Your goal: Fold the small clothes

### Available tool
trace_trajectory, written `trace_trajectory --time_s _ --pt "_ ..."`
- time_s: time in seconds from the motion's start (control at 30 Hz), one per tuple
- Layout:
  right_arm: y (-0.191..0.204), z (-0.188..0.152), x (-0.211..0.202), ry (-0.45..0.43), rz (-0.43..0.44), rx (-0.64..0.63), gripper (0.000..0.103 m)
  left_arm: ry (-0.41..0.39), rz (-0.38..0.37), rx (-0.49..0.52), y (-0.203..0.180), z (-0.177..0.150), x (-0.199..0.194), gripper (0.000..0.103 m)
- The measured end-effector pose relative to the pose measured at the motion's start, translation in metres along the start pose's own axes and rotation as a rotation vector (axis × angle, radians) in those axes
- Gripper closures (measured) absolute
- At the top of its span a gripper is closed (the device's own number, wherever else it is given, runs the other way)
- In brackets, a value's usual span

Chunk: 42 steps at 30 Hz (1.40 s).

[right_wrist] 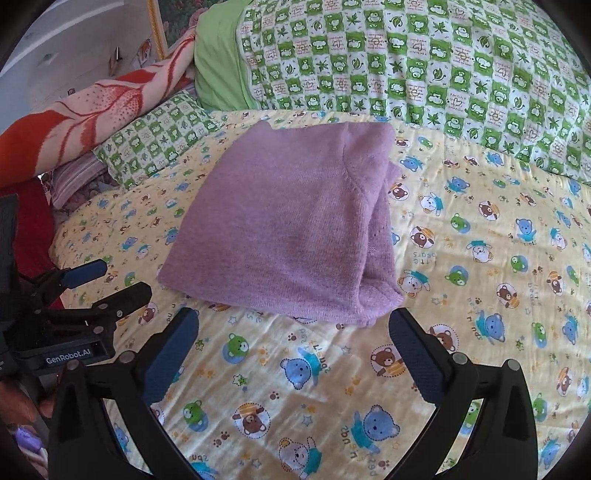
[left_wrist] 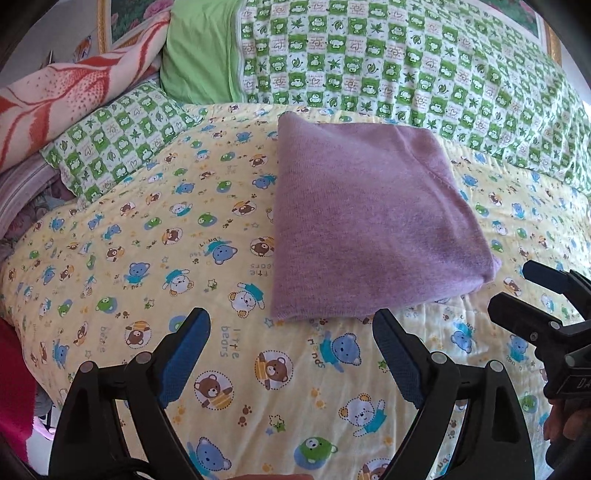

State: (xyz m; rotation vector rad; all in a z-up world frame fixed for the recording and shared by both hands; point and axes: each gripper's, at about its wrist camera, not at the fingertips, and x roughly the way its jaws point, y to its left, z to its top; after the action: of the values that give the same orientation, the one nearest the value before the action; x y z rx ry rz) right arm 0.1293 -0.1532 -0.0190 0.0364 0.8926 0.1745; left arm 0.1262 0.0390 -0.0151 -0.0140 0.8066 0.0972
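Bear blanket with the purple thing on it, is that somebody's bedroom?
Most likely a bedroom, yes. The folded purple sweater lies on a bed spread with a yellow bear blanket. Behind it are a green checked quilt, a matching pillow, and a framed picture on the wall.

I see both pictures bright with soft daylight. Pale sunny patches lie on the yellow bedsheet (right_wrist: pixel 332 398). Shadows are faint. Everything looks sharp, but the edges bend round and the corners go black
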Motion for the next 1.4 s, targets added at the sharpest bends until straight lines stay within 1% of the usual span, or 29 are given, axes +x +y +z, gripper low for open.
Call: trace_trajectory --time_s 0.27,0.5,1.4 --pt "0.000 -0.004 0.015 -0.010 -0.023 -0.005 0.000 -0.006 0.009 -0.025 0.003 0.004 0.010 0.013" --pt "0.001 -0.003 0.019 -0.017 -0.031 -0.019 0.000 -0.006 0.011 -0.029 0.002 0.006 0.011 0.012" --pt "0.009 0.000 0.015 -0.032 -0.028 -0.024 0.000 -0.026 0.021 -0.007 -0.001 0.011 0.004 0.009"
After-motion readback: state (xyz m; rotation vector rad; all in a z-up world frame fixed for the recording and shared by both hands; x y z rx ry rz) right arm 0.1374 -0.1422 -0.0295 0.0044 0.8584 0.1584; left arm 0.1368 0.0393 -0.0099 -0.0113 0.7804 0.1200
